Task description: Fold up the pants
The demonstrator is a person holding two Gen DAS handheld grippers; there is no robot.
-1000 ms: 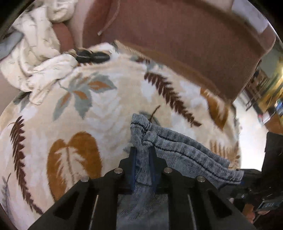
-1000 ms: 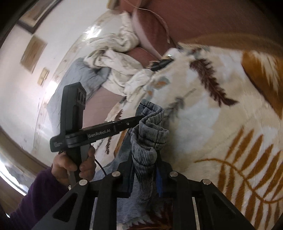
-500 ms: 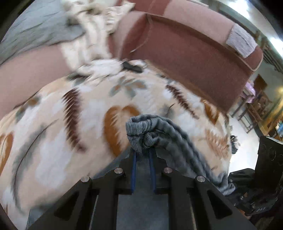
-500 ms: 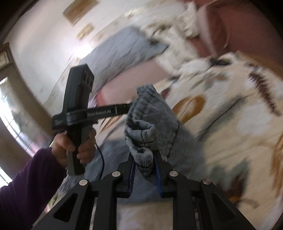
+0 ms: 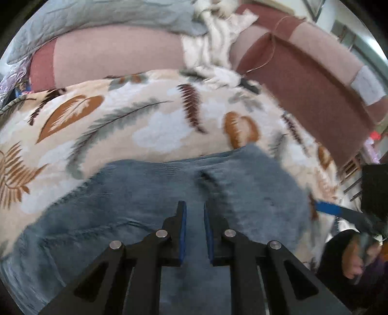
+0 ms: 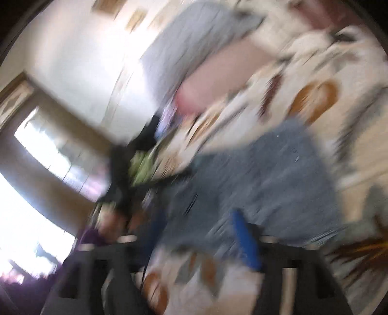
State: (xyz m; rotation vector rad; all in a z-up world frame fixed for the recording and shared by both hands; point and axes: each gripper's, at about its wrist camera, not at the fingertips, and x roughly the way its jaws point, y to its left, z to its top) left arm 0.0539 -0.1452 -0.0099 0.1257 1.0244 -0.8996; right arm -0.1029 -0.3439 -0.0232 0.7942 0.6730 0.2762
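Blue-grey ribbed pants (image 5: 145,201) lie spread over a leaf-patterned blanket (image 5: 157,126). My left gripper (image 5: 195,210) hovers low over them. Its blue pads stand close together, with cloth filling the narrow gap, shut on the pants. One blue finger (image 5: 327,208) of the right gripper reaches the pants' right edge, with a person's hand (image 5: 356,261) behind it. The right wrist view is badly blurred. There my right gripper (image 6: 201,232) has its jaws opening wide, nothing pressed between them, and the pants (image 6: 278,174) lie just beyond on the blanket (image 6: 351,150).
A brown-pink sofa back (image 5: 303,80) rises behind the blanket. A crumpled cream cloth (image 5: 211,48) and a grey quilt (image 5: 97,14) lie at the far side. A small dark object (image 5: 249,86) rests by the sofa. Bright windows (image 6: 36,157) fill the left.
My left gripper swept sideways across the blanket with the pants' end, and the cloth now lies flatter. My right gripper's jaws parted and the bunch it held is gone from between them.
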